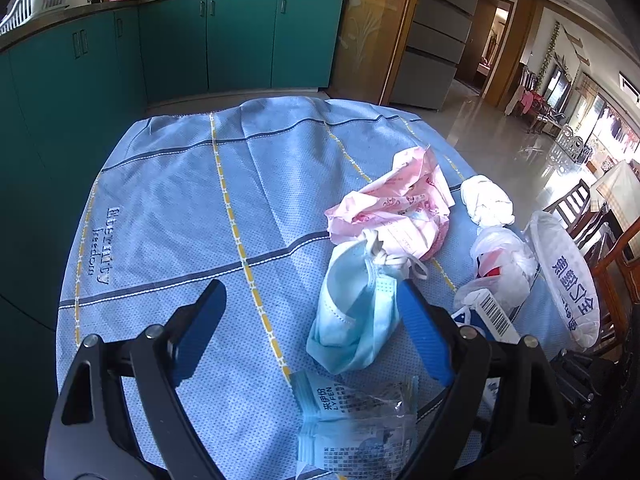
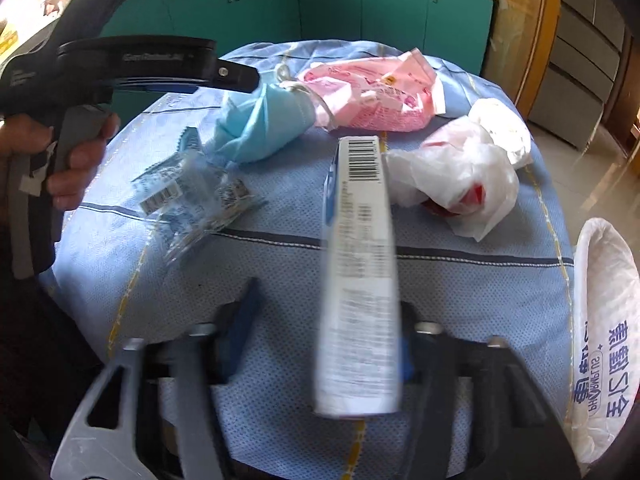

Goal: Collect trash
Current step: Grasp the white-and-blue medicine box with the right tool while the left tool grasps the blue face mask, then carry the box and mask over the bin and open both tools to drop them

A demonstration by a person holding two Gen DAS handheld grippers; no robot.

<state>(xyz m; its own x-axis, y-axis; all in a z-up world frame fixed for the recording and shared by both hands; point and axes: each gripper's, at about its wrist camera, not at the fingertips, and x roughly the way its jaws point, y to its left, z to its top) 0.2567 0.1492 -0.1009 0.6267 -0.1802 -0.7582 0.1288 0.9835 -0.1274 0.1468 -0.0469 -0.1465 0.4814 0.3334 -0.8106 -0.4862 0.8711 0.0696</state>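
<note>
Motion blur smears the white carton [image 2: 360,272], hiding its grip.

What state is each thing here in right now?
Face mask: crumpled, on cloth.
Pink wrapper: crumpled.
White box: inside right gripper, apparently unpinched.
Left gripper: open.
Bin bag: mouth open.
Plastic bag: scrunched.

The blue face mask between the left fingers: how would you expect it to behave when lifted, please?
The blue face mask is crumpled cloth, so probably floppy and light. Its loose ear loops may drag against the pink wrapper.
</note>
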